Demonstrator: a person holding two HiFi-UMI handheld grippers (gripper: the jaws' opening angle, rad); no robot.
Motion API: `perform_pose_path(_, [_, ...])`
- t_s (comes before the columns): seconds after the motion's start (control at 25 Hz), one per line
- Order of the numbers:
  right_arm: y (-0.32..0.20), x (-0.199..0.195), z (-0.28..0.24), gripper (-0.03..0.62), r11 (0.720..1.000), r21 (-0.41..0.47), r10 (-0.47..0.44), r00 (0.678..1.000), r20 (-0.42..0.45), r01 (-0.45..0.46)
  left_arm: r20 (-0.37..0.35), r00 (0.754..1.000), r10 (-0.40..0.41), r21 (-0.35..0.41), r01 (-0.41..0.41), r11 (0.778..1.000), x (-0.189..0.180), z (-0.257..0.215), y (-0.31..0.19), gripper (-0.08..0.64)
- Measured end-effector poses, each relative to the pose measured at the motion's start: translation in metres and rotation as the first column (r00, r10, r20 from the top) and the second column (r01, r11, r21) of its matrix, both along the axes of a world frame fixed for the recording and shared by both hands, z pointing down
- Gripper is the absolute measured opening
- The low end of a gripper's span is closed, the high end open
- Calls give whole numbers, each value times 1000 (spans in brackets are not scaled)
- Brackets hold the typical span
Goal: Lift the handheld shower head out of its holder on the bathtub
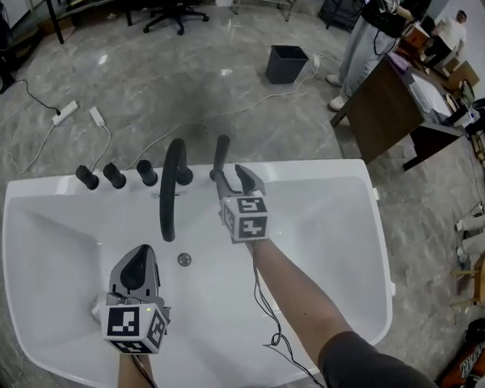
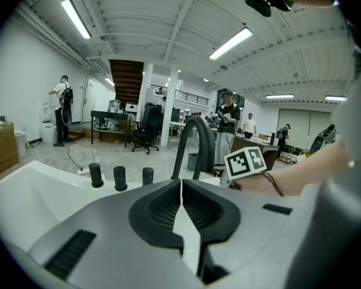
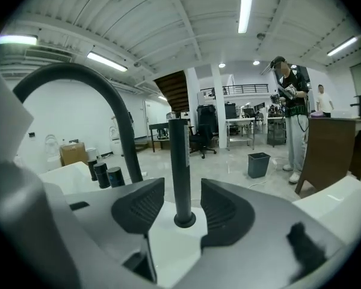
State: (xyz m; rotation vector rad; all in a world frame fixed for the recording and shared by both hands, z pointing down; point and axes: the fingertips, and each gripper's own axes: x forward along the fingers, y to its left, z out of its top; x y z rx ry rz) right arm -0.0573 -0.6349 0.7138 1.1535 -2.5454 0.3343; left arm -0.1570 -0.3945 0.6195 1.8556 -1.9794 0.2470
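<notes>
On the far rim of the bathtub (image 1: 323, 170), at the left, stand three black knobs (image 1: 114, 176). The left gripper (image 1: 142, 254) hangs over the basin well short of them, its fingers pressed together on nothing. It has no part in this step and is best kept low and clear.

Next comes the arched spout (image 1: 170, 192), and just right of it the shower head (image 3: 180, 161), a slim black wand standing upright in its holder (image 3: 184, 220) on the rim.

The right gripper (image 3: 182, 200) has its fingers spread to either side of the wand's lower part, with a gap showing on both sides and no contact yet.

To do this well, I would centre the wand between the ribbed pads so both meet it together, then close firmly, since the smooth round shaft will likely slip or twist under a light pinch. The pull should go straight up along the wand's own line. Tilting could bind it in the socket or knock it against the spout beside it. A hose probably trails beneath, so expect some drag.
</notes>
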Motion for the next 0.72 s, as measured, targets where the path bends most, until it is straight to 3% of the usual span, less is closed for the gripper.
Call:
perform_pose_path(0.24, [-19,-22,13,195,1000,-18,9,1000,-18,-10,-58,998,-30,12,31,999,-8,12,-2,18])
perform_pose_path(0.52, [-34,-36,26,192,1000,-31,-7,1000,-23,6,-73,996,-43,14,44,999,-12,14,1,18])
perform_pose_path(0.6, [-36,-38,26,144,999,-32,-14,999,-29,13,-86,995,-49,9,50,999,-12,16,4,18])
perform_pose_path(0.72, [-34,-36,28,143,998,-57,-23,999,-36,20,-96,994,-51,7,52,999,-12,18,9,18])
